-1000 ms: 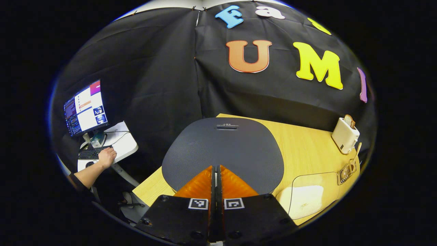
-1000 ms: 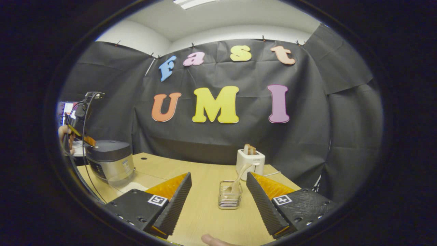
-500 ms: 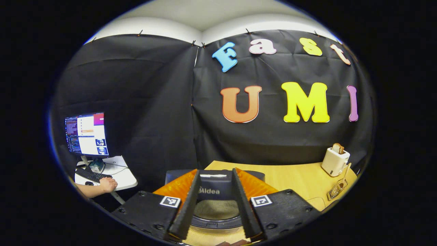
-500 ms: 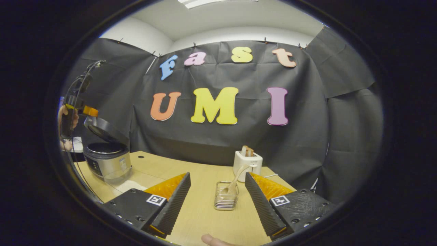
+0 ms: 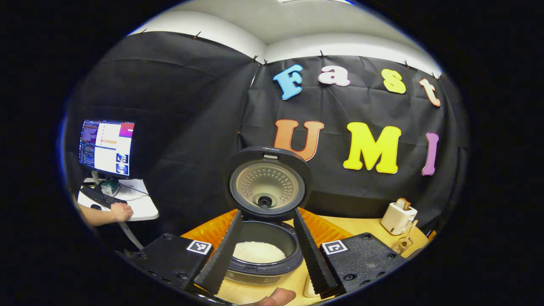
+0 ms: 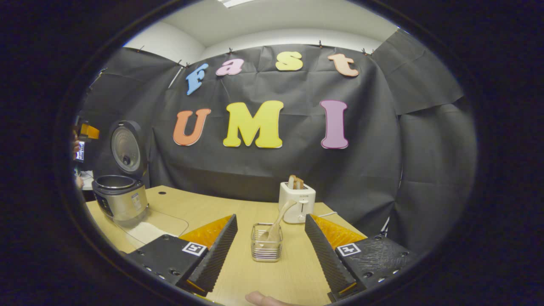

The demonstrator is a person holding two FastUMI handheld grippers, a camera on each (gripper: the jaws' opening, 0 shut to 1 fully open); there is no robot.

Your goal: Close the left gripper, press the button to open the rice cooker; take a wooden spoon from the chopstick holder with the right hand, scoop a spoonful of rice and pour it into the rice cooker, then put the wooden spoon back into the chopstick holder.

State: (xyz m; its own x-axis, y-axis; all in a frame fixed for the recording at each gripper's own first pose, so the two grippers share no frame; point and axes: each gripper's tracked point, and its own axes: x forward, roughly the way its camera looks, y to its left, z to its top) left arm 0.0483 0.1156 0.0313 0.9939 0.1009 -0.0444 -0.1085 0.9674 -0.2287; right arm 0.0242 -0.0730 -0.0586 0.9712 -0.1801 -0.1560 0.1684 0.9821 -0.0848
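One step done, spoon fetch next

One part of the job looks finished: the rice cooker sits at the bottom centre of the left gripper view with its lid swung upright and white rice lying in the inner pot. The left tongs stand wide apart and hold nothing, framing the pot.

In the right gripper view the right tongs are also spread wide and empty, with the wire chopstick holder between them at lower centre. The wooden spoon leans in it, handle tilting up toward the right. By my reading, the next move is to bring the right tongs forward and pinch that slanted handle, which calls for lining up with its tilt.

On the light wooden worktop a white toaster stands behind the holder, and a heap of rice on a clear mat lies at lower left, just beside the cooker. At the left of the left gripper view, a monitor and a person's hand on a side desk.
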